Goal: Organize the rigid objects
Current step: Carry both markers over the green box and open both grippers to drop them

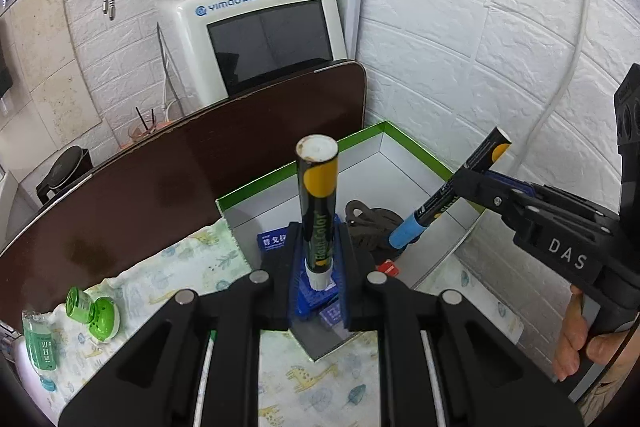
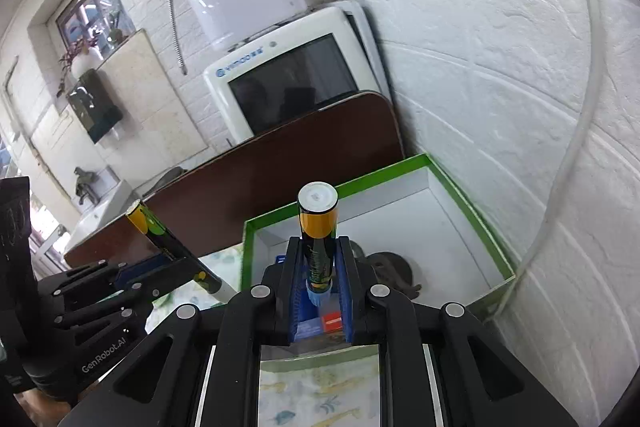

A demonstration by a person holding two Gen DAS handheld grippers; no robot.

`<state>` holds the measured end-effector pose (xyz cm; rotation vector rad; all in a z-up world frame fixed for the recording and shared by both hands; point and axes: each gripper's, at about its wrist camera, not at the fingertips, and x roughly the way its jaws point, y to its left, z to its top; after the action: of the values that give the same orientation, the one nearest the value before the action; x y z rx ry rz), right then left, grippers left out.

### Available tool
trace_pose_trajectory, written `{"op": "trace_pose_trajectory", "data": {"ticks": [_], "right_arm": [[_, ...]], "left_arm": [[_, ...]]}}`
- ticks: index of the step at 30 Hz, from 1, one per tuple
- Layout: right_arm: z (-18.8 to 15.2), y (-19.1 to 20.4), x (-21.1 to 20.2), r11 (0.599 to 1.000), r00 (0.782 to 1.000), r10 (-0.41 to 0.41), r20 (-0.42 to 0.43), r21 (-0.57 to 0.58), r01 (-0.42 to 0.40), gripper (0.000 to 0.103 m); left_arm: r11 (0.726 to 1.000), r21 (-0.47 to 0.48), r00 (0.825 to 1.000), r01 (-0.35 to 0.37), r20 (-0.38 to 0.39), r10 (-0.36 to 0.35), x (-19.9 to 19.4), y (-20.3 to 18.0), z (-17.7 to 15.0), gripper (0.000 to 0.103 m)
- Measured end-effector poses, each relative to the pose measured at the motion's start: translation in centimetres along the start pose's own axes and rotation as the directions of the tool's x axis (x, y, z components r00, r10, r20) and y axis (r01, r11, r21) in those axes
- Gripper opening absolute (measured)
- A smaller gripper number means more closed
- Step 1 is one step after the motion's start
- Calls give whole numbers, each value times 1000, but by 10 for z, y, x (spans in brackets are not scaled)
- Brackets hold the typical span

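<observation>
Two markers: white-tipped marker (image 1: pixel 318 203), blue-tipped marker (image 2: pixel 318 247), one green-rimmed box (image 1: pixel 416 151), perhaps one cord.

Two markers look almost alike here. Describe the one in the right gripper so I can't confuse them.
Find the green-rimmed white box in the wall corner. The right gripper holds a black marker slanted above it. Its lower end is blue; the left gripper holds a marker with a white end.

Dark brown table (image 1: pixel 160 195), set into the white-brick corner. Spread across its near part, a patterned cloth (image 1: pixel 192 267). On that: green-rimmed box (image 1: pixel 416 155) far right, two green bottles (image 1: pixel 92 311) near left.
</observation>
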<state>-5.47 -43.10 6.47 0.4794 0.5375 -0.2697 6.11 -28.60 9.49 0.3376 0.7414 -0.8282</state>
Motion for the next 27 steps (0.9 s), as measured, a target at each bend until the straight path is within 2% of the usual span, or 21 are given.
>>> {"op": "trace_pose_trajectory", "data": {"ticks": [3,5,10,15,21,27], "right_arm": [[1,-14,4,998,998,-61,2,7,61,18],[0,-24,6,997,997,-72,-4,23,72,18],[0,-36,11,990,990,-138,21,3,138,18],[3,-38,20,966,967,-252,36,-47,254,18],[-2,-40,49,958,959,-282,-26,-53,280,18],[-7,-42,64,962,960,-271,-66,-34,269,18]], "left_arm": [[1000,19,1000,7,-12,-7,14,-11,8,14],[999,30,1000,13,-16,-13,22,-17,12,14],[999,45,1000,-11,-29,12,41,-21,19,14],[999,34,998,-41,-50,42,57,-12,21,14],[996,25,993,-80,-81,82,74,0,17,14],[994,53,989,-95,-107,100,85,0,10,17]]}}
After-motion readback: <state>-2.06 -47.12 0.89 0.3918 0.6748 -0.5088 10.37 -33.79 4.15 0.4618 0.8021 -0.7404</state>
